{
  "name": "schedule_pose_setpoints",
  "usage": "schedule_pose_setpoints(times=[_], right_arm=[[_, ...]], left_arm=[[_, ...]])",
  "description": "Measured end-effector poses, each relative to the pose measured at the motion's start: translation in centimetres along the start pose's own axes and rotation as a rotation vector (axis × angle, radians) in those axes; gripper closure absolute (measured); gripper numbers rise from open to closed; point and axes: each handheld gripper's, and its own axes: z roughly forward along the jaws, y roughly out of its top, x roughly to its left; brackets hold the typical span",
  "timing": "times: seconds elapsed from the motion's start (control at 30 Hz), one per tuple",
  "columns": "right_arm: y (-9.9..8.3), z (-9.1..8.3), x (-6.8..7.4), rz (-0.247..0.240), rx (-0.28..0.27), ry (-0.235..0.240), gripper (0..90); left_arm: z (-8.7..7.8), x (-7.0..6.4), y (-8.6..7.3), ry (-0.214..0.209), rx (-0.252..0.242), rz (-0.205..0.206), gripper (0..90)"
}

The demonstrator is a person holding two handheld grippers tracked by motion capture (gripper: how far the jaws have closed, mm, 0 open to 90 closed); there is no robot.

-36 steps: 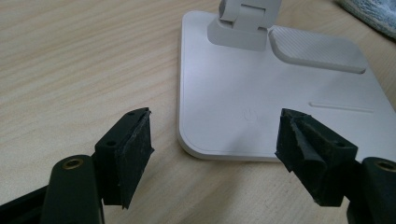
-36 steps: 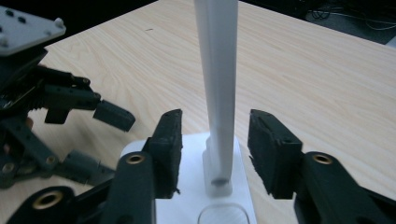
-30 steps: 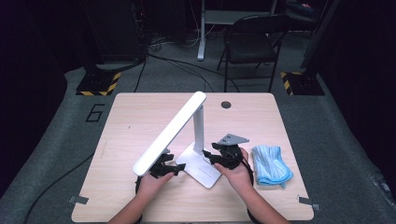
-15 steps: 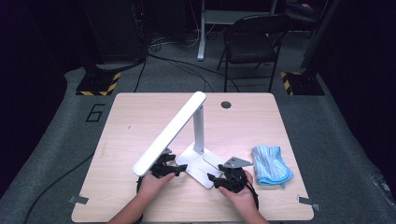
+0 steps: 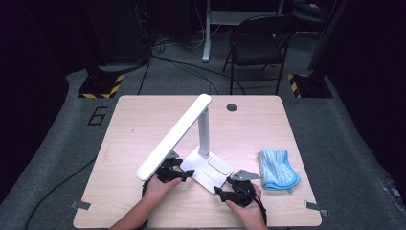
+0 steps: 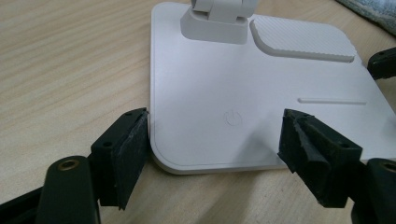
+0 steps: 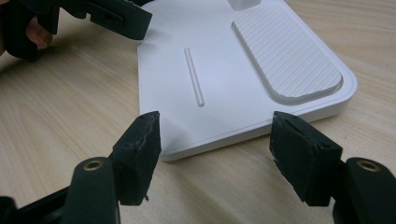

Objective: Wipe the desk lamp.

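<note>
A white desk lamp stands mid-table on a flat square base (image 5: pixel 208 170), its long head (image 5: pixel 173 137) slanting down to the left. In the left gripper view the base (image 6: pixel 261 107) carries a power symbol (image 6: pixel 232 117). My left gripper (image 6: pixel 219 149) is open and straddles the base's near corner, one pad (image 6: pixel 133 149) against its edge. My right gripper (image 7: pixel 217 144) is open just short of another edge of the base (image 7: pixel 224 74). In the high view the left gripper (image 5: pixel 184 173) and right gripper (image 5: pixel 221 191) flank the base's front corner.
A folded blue cloth (image 5: pixel 277 168) lies to the right of the lamp. The table (image 5: pixel 143 120) has a round cable hole (image 5: pixel 231 107) at the back. A chair (image 5: pixel 258 43) stands behind the table. The other gripper's jaw (image 7: pixel 116 18) shows at the base's far corner.
My right gripper has drawn back from beside the base toward the table's near edge and now faces the base's front edge. The left gripper has barely moved.
</note>
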Motion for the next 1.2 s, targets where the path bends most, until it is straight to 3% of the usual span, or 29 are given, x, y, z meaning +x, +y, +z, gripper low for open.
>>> schedule_pose_setpoints(times=[0.2, 0.43, 0.6, 0.7, 0.77, 0.8, 0.93, 1.0, 1.03, 1.1, 1.13, 1.17, 1.2], right_arm=[[0.1, 0.3, 0.4, 0.005, 0.013, -0.009, 23.6], [0.4, 1.0, 0.6, -0.04, 0.031, -0.041, 16.1], [1.0, 1.7, 0.5, -0.076, 0.052, -0.079, 14.8], [1.2, 1.9, 0.5, -0.073, 0.052, -0.087, 13.9], [1.4, 2.1, 0.3, -0.087, 0.055, -0.092, 13.3], [1.4, 2.2, 0.4, -0.08, 0.058, -0.095, 13.0], [1.6, 2.4, -0.1, -0.09, 0.06, -0.102, 14.3], [1.6, 2.5, -0.4, -0.087, 0.062, -0.103, 18.7], [1.7, 2.4, -0.5, -0.092, 0.068, -0.104, 20.8], [1.9, 2.4, -0.7, -0.065, 0.069, -0.102, 24.8], [2.0, 2.5, -1.0, -0.078, 0.071, -0.099, 26.5], [2.1, 2.5, -1.1, -0.057, 0.066, -0.099, 28.8], [2.3, 2.6, -1.3, -0.073, 0.069, -0.098, 31.2]], left_arm=[[0.1, 0.0, 0.0, -0.001, 0.003, -0.002, 23.8], [-0.1, -0.3, -0.2, 0.014, 0.016, 0.016, 21.2], [-0.2, -0.7, -0.3, 0.034, 0.026, 0.027, 17.4], [-0.4, -0.8, -0.5, 0.039, 0.028, 0.033, 17.4], [-0.3, -1.0, -0.6, 0.043, 0.022, 0.018, 17.4], [-0.4, -1.0, -0.6, 0.046, 0.028, 0.036, 17.4], [-0.4, -1.2, -0.6, 0.051, 0.035, 0.049, 17.5], [-0.2, -1.3, -0.5, 0.054, 0.033, 0.045, 17.5], [-0.3, -1.2, -0.4, 0.064, 0.045, 0.063, 17.7], [-0.1, -1.2, -0.4, 0.077, 0.035, 0.061, 19.5], [-0.1, -1.1, -0.3, 0.091, 0.042, 0.069, 20.6], [0.0, -1.1, -0.2, 0.091, 0.043, 0.06, 22.3], [0.0, -1.1, -0.1, 0.105, 0.042, 0.054, 23.8]])
